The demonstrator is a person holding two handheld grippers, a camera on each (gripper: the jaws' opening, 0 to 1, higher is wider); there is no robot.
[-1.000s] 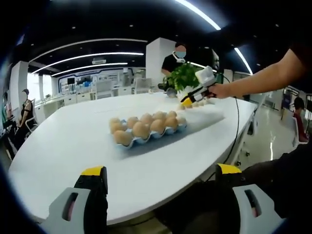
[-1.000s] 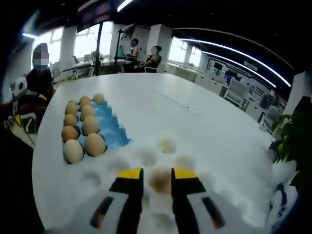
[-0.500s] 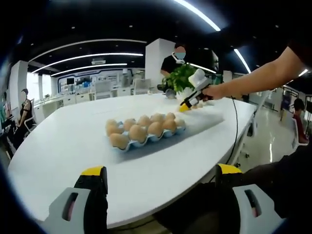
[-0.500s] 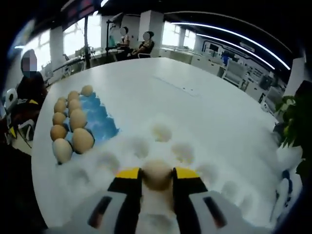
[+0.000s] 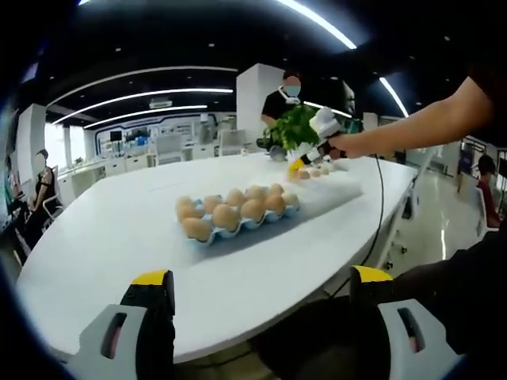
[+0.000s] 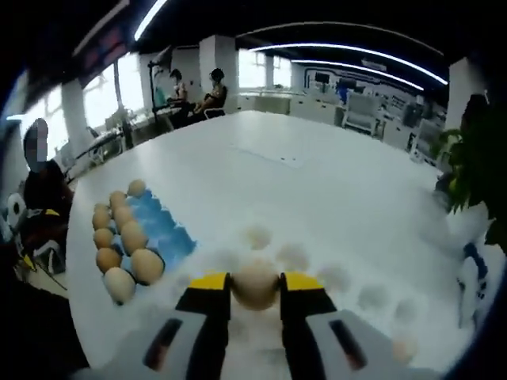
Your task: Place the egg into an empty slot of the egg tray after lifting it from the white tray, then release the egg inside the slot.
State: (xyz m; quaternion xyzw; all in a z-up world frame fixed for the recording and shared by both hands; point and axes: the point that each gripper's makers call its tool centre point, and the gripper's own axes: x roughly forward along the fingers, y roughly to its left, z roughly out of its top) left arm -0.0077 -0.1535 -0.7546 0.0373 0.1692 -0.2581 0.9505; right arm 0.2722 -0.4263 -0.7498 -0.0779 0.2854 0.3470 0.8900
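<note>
**One egg pinched above the white tray**

One egg (image 6: 255,285) sits between the yellow-tipped jaws of the right gripper (image 6: 255,286), which pinch it from both sides, raised over the white tray (image 6: 372,317). Several more eggs rest in the white tray's cups, blurred. Beside it to the left in the right gripper view lies the blue egg tray (image 6: 162,231); eggs fill its far columns, and the column of slots nearest the white tray shows bare blue.

From the left gripper view, the egg tray (image 5: 238,226) lies mid-table with the white tray (image 5: 337,188) just behind it. A bare forearm reaches in from the right, holding the right gripper (image 5: 303,162) tilted down over the white tray. The left gripper (image 5: 261,289) hangs off the white table's (image 5: 103,237) near edge, jaws spread wide, holding nothing.
</note>
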